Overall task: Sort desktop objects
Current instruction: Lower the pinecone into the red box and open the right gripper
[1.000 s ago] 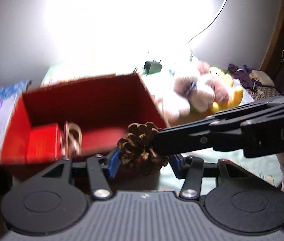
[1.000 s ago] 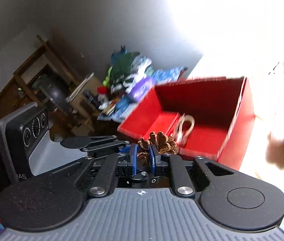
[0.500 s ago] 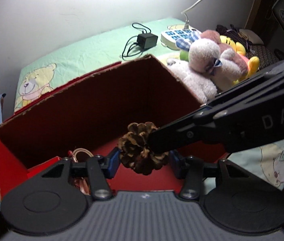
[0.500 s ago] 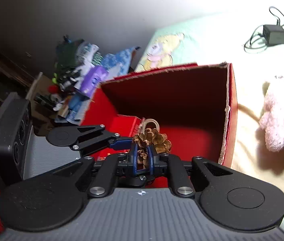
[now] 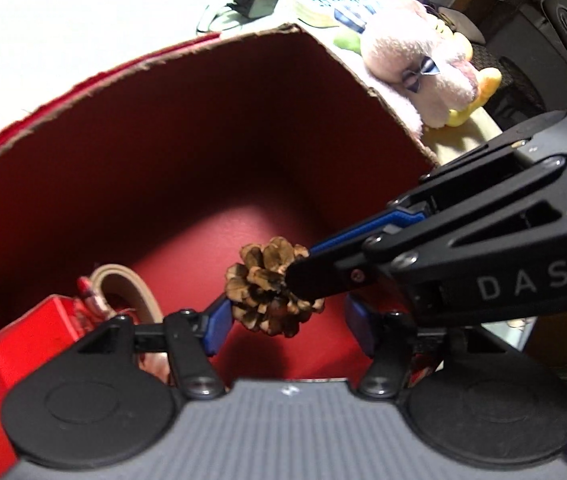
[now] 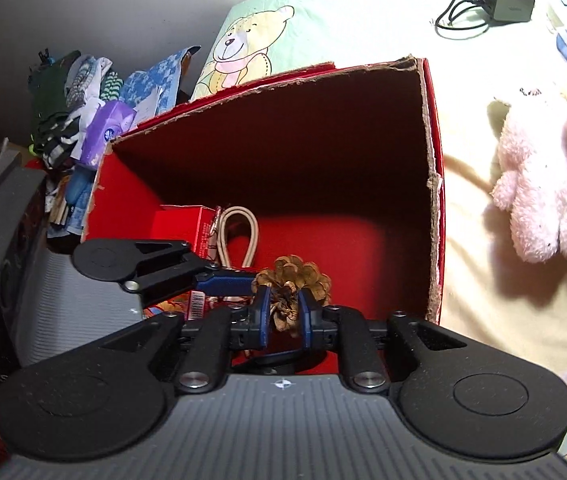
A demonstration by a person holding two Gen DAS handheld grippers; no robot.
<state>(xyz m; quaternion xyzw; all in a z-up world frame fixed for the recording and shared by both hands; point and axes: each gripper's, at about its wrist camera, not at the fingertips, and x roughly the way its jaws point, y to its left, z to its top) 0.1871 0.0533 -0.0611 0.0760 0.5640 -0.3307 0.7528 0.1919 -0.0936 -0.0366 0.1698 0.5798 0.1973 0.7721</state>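
The pine cone (image 6: 292, 289) hangs above the open red box (image 6: 434, 184), over the near part of its floor, pinched between the blue pads of the right gripper (image 6: 284, 316), whose jaws stand narrow and closed on the cone's near scales; in the left wrist view the same cone (image 5: 271, 292) sits in mid-air with the right gripper's black fingertips biting into its right side; the left gripper (image 5: 285, 322) stands wide, its blue pads either side of the cone, the left pad (image 5: 216, 326) just beside the scales and the right pad well clear, so it grips nothing; white letters "DAS" show on the right gripper's black arm in the left wrist view, the word cut off by the picture's edge.

Inside the box, against its left wall, lies a smaller red carton (image 6: 181, 222) with a barcode label on its near end, too small to read; just right of it a beige looped cord (image 6: 239, 236) rests on the red floor; the box's upper edges are torn, bare cardboard.

The box stands on a pale sheet (image 6: 363, 12) printed with a cartoon bear (image 6: 243, 46); to the right lies a pink plush toy (image 6: 543, 196); far right, a black power adapter (image 6: 505, 0) with its coiled cable; to the left of the box, a heap of clothes and printed packets (image 6: 95, 100), among them a purple packet with a round blue logo I cannot read.
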